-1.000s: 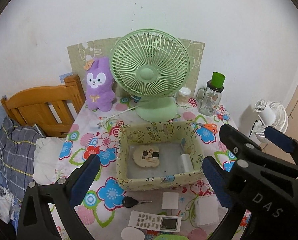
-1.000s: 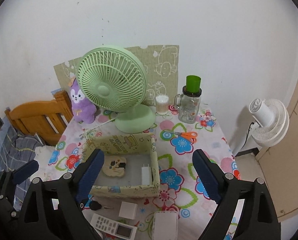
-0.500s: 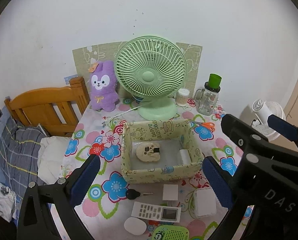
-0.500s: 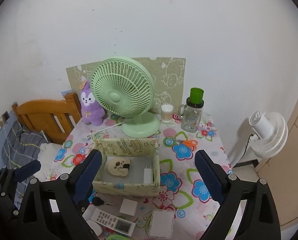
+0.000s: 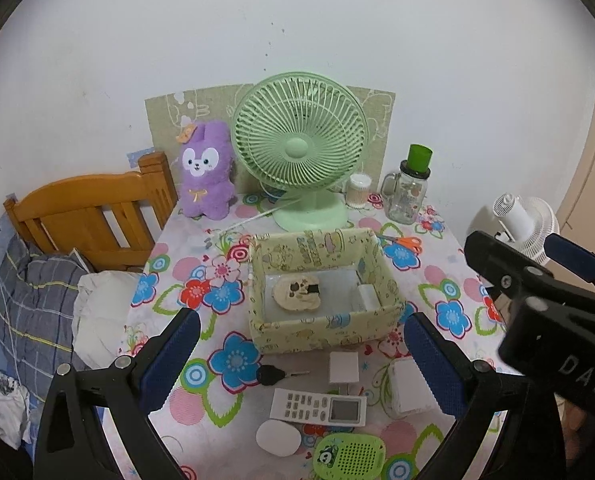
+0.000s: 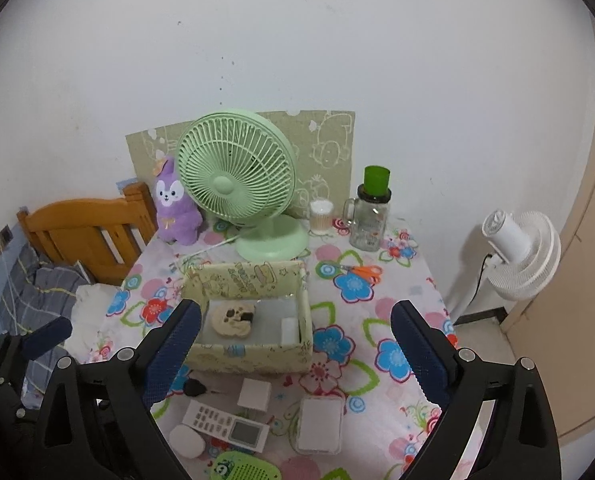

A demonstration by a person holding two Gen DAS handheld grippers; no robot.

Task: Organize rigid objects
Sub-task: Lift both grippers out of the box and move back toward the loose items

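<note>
Both grippers were up over the near edge of the table w/ jaws spread wide, nothing held. Left gripper (image 5: 297,344) and right gripper (image 6: 293,340) each hung above the stuff in front of the fabric box (image 5: 325,330).

The remote (image 5: 317,403) lay flat on the flowery tablecloth (image 5: 225,364), just in front of the box. Long axis ran left-right across the left view, tilted a bit; its screen end pointed right, buttons to the left. In the right view it ran diagonal, screen end toward the lower right. Black key (image 5: 271,375) sat just left of the white cube charger (image 5: 343,367), blade pointing right at it. White rectangular case (image 6: 320,424) lay right of the remote, long axis going away from the cam. White oval thing (image 5: 278,437) and green speaker-ish gadget (image 5: 349,454) were nearest the edge.

Inside the box: a cream patterned piece (image 5: 297,293) on the left, small white block (image 5: 367,296) against the right wall. Green fan (image 5: 299,148) stood behind the box.
</note>
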